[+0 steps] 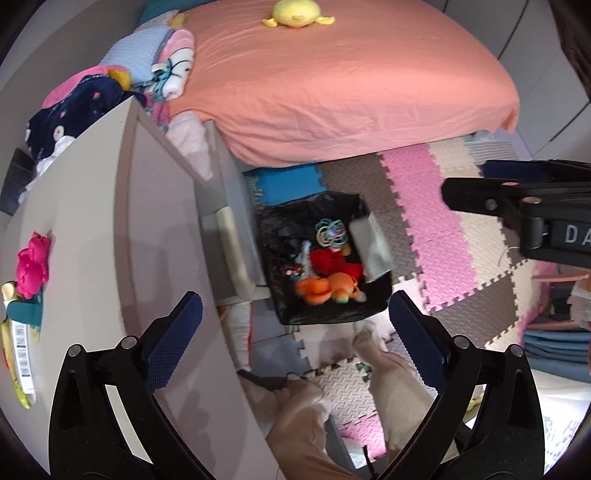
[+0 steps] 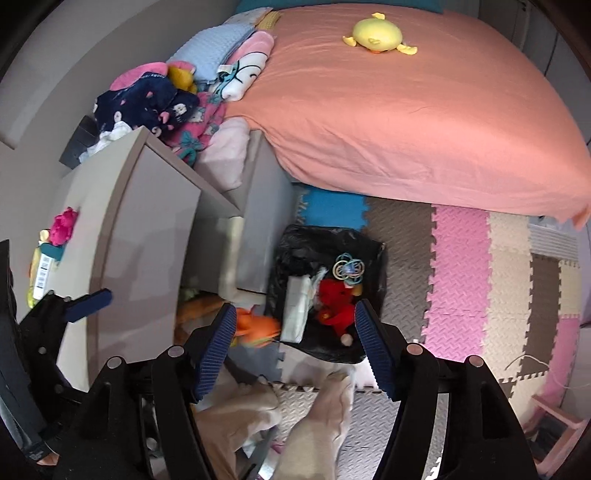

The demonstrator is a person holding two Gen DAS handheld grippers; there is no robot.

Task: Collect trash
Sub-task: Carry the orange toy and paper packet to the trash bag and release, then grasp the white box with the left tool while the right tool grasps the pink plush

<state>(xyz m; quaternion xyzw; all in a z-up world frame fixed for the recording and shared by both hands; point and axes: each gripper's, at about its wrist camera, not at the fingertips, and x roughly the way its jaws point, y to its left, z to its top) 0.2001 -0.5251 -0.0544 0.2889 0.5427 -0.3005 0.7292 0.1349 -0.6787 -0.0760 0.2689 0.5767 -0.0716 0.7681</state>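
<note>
Below, both grippers, left [image 1: 295, 332] and right [image 2: 295, 343], gape empty over the black-lined bin [image 1: 334, 314]; its white packet [image 2: 295, 308] looks light, crushable, best pinched across its flat faces.

Yellow plush duck [image 2: 376, 35] on salmon bed [image 2: 424, 122]; folded blankets [image 2: 177, 96] beside it; foam floor mats [image 2: 461, 266] below.

— What sits on the foam-mat floor [image 2: 458, 273]?
— A black bin [image 2: 373, 258] beside the table [image 2: 140, 236].
— And the bed [image 2: 424, 122]?
— A yellow plush [image 2: 376, 35]; folded blankets [image 2: 221, 51], I think.
</note>
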